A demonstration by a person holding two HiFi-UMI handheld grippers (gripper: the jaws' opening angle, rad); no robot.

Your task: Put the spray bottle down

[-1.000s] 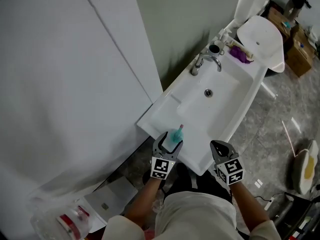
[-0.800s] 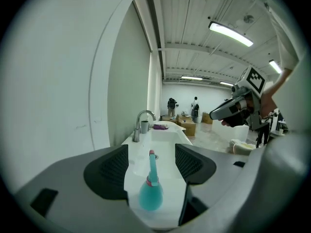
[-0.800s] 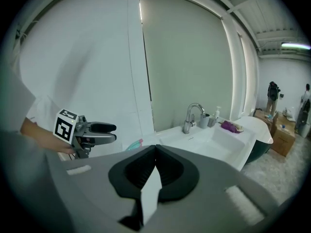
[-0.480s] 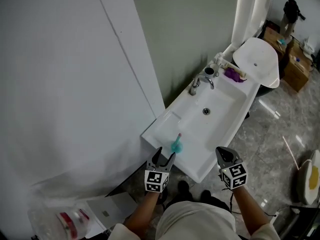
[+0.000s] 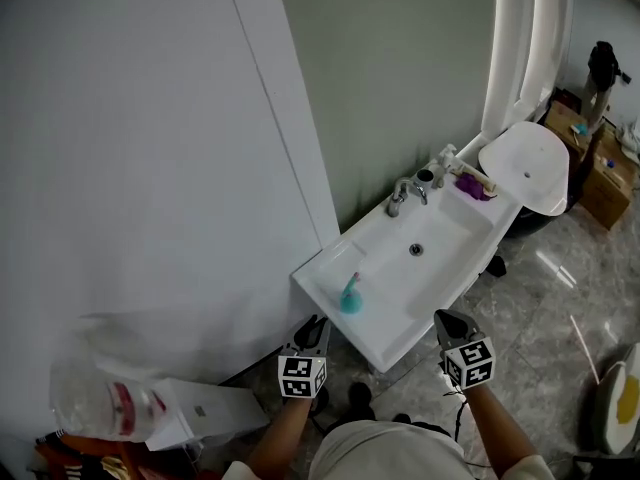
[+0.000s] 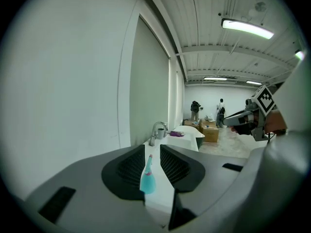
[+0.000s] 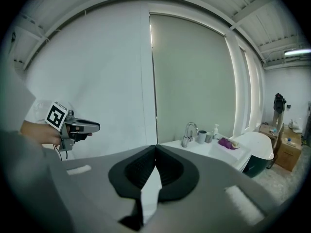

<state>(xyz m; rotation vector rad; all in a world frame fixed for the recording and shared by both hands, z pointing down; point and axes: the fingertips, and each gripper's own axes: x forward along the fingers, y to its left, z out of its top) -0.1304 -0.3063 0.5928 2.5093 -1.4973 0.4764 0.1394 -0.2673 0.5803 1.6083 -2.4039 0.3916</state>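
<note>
Spray bottle (image 5: 350,296) stands upright on the sink (image 5: 392,310), at its near left corner. Left gripper (image 5: 316,326) hangs just off that corner, jaws closing on nothing, clear of the bottle. Right gripper (image 5: 447,318), off the sink's front edge, is pinched together, empty.

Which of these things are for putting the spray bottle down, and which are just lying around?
For the job:
- spray bottle, standing on the sink
- left gripper, jaws closing, holding nothing

Just lying about:
- faucet
- cup
- purple cloth
- cardboard box
- plastic bag
</note>
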